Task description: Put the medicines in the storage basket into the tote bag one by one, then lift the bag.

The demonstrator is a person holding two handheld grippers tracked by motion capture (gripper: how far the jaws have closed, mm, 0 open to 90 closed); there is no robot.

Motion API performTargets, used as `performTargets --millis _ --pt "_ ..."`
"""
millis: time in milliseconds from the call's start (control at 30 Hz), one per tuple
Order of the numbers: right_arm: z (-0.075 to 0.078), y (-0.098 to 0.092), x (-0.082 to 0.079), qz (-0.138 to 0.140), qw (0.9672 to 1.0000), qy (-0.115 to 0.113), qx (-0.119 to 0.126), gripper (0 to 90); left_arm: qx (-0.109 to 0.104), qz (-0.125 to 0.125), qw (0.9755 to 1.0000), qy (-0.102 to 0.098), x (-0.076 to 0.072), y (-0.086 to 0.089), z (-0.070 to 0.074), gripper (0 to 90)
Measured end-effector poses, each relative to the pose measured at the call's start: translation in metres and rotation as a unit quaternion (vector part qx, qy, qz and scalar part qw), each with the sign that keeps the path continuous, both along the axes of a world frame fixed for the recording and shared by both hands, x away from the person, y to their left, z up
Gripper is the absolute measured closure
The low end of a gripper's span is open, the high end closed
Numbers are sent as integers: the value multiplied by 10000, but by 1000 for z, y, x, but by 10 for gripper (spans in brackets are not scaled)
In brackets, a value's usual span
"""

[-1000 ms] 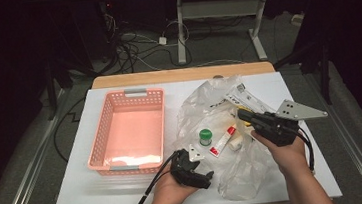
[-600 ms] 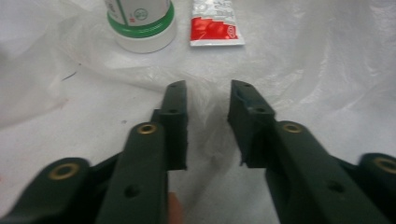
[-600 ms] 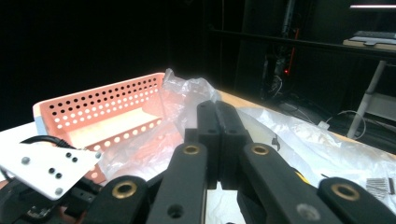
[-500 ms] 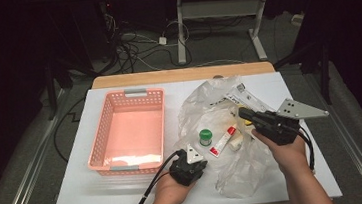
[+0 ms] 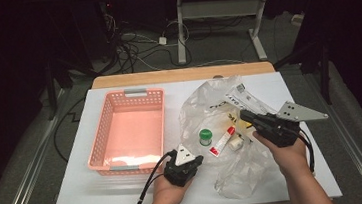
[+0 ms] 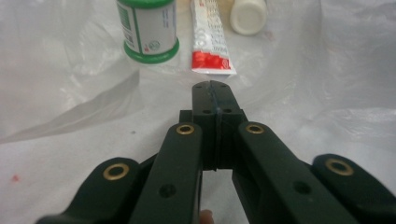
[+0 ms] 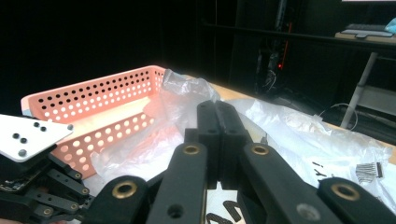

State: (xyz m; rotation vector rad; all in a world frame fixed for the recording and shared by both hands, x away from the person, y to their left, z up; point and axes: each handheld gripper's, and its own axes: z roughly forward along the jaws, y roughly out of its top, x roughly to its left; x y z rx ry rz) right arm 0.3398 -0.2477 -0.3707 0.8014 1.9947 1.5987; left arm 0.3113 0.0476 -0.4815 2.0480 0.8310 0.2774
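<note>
Lying on the white counter (image 5: 128, 197), clear plastic bag (image 5: 236, 172) holding green-capped bottle (image 5: 205, 137) and red-ended tube (image 5: 223, 141), left gripper (image 5: 190, 157) jaws just closed, pinching the bag's near edge, right gripper (image 5: 247, 117) jaws closed on the bag's upper film, pink basket (image 5: 103, 139) alongside.

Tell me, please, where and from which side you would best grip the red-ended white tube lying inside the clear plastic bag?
Probably across the white tube mid-body, jaws coming from above. It lies flat, with the green-capped bottle close on one side and a small white bottle near its far end, so the mid-body leaves most room; its flat red end offers little.
</note>
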Motion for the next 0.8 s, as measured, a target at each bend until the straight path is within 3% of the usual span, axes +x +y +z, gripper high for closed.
performTargets --millis 167,433,567,700,800 --pt "5 0 -2 -45 9999 -136 45 900 -287 64 9992 -261 -4 4 6 888" --pt "6 0 -4 -157 9995 -279 86 900 -647 144 9949 -758 -12 7 26 888" --pt "8 0 -5 -202 9992 -289 179 900 -730 178 9911 -1099 -13 7 45 888" --pt "18 0 -4 -288 9983 -463 216 900 -991 271 9853 -1367 -10 11 69 887" --pt "25 0 -1 -402 9971 -562 333 900 -978 262 9819 -1599 -6 10 84 888"
